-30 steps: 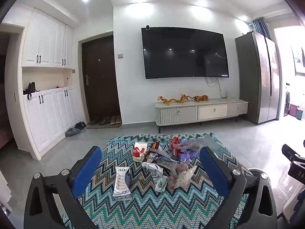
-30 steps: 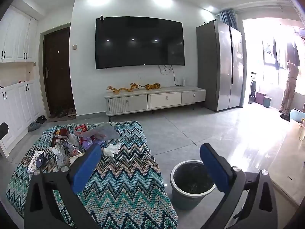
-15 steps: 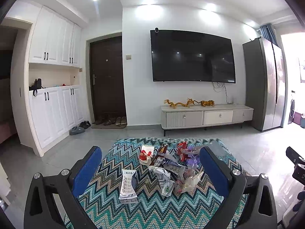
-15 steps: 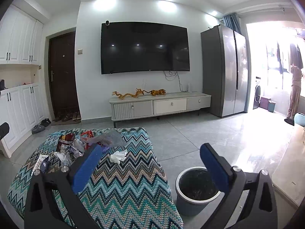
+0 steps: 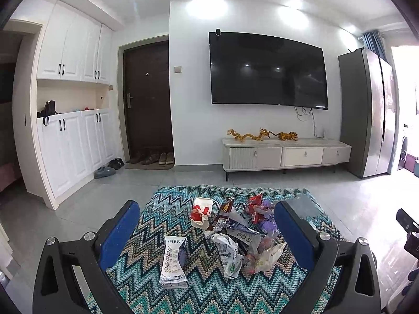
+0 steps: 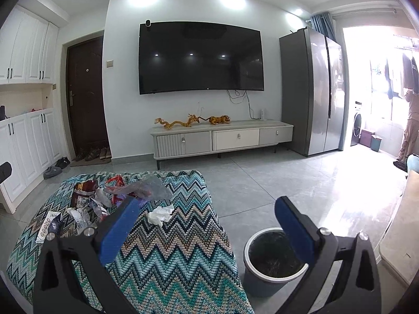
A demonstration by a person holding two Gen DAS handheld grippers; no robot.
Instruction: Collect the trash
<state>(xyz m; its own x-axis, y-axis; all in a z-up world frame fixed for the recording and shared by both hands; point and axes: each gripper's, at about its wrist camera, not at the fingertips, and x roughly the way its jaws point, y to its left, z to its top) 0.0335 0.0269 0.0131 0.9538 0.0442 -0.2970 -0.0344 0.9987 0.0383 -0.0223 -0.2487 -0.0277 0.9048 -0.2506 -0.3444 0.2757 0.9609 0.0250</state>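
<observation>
Both the left gripper (image 5: pixel 207 231) and right gripper (image 6: pixel 204 226) stayed wide open and empty, having risen slightly. The wrappers (image 5: pixel 235 235) lay untouched left of the bin (image 6: pixel 275 264), so collection had not begun.

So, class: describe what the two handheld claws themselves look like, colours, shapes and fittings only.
Both match. The left claw and right claw each have two black angular arms with cut-out slots, silver round bolts at the joints, and flat, rectangular blue pads lining the fingers. No cables, markings or sleeves show.
</observation>
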